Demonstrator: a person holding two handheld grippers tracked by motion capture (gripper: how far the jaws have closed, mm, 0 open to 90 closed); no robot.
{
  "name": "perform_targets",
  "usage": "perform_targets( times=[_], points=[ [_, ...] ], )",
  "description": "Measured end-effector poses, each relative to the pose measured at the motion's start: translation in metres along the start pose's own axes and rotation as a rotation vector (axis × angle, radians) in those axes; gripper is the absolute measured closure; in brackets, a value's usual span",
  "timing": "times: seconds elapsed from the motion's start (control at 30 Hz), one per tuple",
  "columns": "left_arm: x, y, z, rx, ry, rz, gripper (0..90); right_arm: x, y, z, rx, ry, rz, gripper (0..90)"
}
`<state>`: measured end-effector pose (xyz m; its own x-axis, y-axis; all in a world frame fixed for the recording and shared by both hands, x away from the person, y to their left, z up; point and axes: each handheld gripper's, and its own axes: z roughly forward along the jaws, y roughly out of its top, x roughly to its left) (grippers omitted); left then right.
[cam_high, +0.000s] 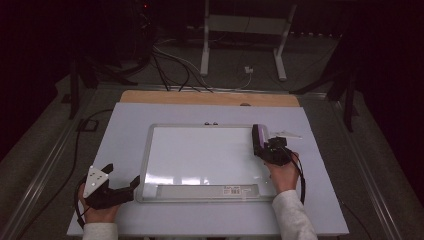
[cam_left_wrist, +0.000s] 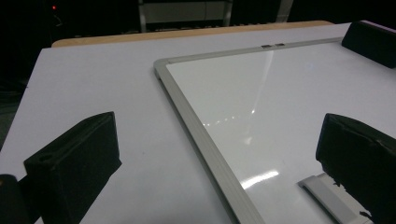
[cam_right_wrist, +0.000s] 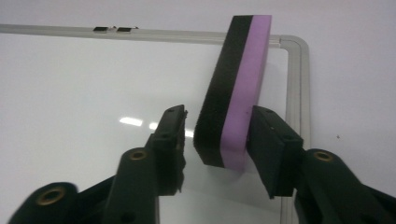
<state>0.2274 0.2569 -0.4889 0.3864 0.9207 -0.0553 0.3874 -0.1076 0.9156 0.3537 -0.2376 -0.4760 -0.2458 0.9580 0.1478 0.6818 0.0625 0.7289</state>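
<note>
A block eraser (cam_right_wrist: 233, 88), black felt on one side and purple foam on the other, stands on its edge on the whiteboard (cam_high: 200, 155) near the far right corner. My right gripper (cam_right_wrist: 218, 112) straddles its near end. A thin gap shows between the left pad and the black side, so the jaws are open; the right pad sits against the purple side. In the high view the eraser (cam_high: 259, 136) rises just ahead of the right gripper (cam_high: 263, 150). My left gripper (cam_high: 121, 175) is open at the board's near left corner, with nothing between its jaws.
The silver-framed whiteboard (cam_left_wrist: 261, 102) lies on a white table (cam_high: 125, 130). A grey tray with a barcode label (cam_high: 232, 190) runs along the board's near edge. Two small dark clips (cam_high: 211, 123) sit on its far frame. A wooden strip (cam_high: 210, 98) borders the table's far side.
</note>
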Motion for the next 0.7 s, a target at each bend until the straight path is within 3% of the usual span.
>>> perform_targets(
  times=[0.1,0.37,0.63,0.7],
  points=[
    [-0.001,0.0,0.001,0.0,-0.003,0.002,0.6,-0.001,0.0,-0.002,-0.024,0.014,-0.013,48.4],
    [0.001,0.001,-0.001,-0.007,-0.004,-0.005,0.5,-0.004,0.0,-0.015,-0.07,0.04,-0.105,19.4],
    [0.003,0.004,-0.006,-0.037,-0.02,-0.018,0.6,-0.023,-0.021,-0.051,-0.098,0.005,-0.241,2.1],
    [0.002,0.005,-0.008,-0.049,-0.025,-0.023,0.6,-0.031,-0.031,-0.063,-0.132,0.01,-0.237,2.0]
  ],
)
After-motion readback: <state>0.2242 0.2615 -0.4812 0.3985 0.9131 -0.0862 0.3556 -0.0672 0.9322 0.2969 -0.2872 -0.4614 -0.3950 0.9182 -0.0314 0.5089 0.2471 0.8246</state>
